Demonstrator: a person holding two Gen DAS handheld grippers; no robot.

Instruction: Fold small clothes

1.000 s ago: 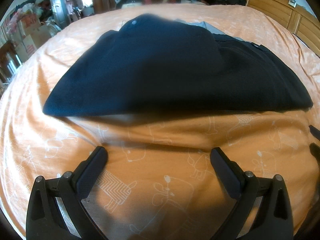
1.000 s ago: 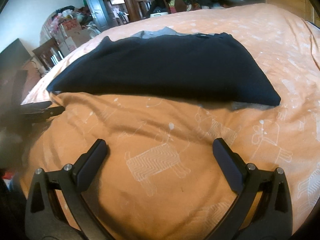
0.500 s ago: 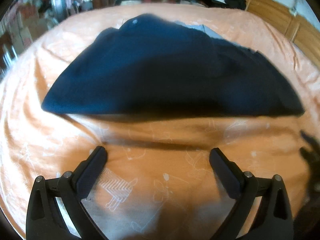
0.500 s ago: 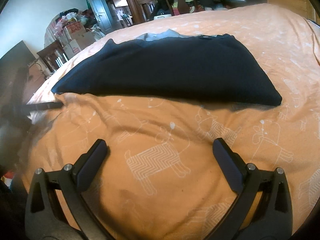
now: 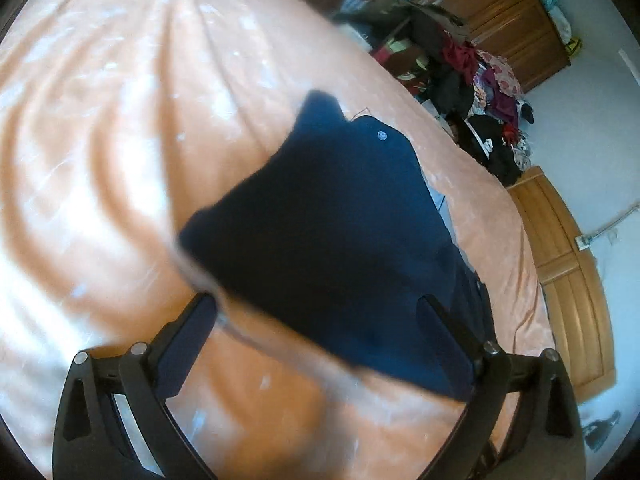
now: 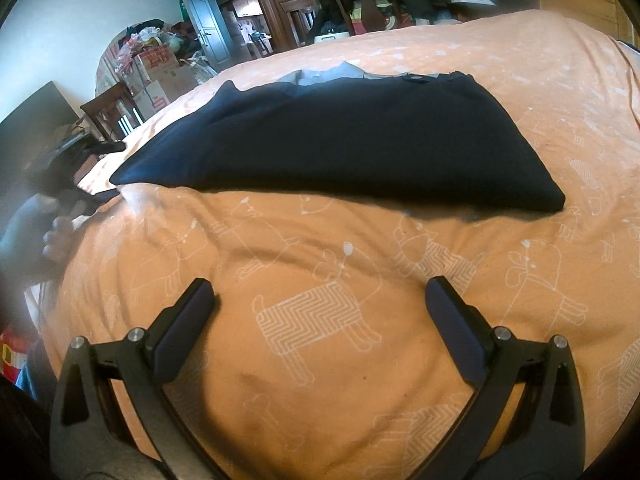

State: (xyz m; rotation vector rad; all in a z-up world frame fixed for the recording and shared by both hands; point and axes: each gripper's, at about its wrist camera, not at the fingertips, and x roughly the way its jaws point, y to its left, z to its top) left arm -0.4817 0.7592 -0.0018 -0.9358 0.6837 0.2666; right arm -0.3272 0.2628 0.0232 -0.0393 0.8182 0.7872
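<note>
A folded dark navy garment [image 6: 352,140] lies flat on the orange bed sheet [image 6: 320,280], with a grey layer [image 6: 320,76] showing at its far edge. In the left wrist view the same navy garment [image 5: 340,232] fills the middle, blurred by motion, with a small white button [image 5: 382,134] near its far end. My left gripper [image 5: 320,316] is open and hovers over the garment's near edge, with nothing between its fingers. My right gripper [image 6: 320,300] is open over bare sheet, short of the garment.
A wooden headboard [image 5: 568,280] borders the bed's right side. Piles of clothes [image 5: 480,92] sit beyond the bed. Boxes and a chair [image 6: 120,108] stand at the left. A person's hand [image 6: 60,232] shows blurred at the left edge of the right wrist view.
The left gripper has swung sharply and moved closer, so the garment now sits diagonally right at its fingers. The right gripper has hardly moved. Both stay open.
</note>
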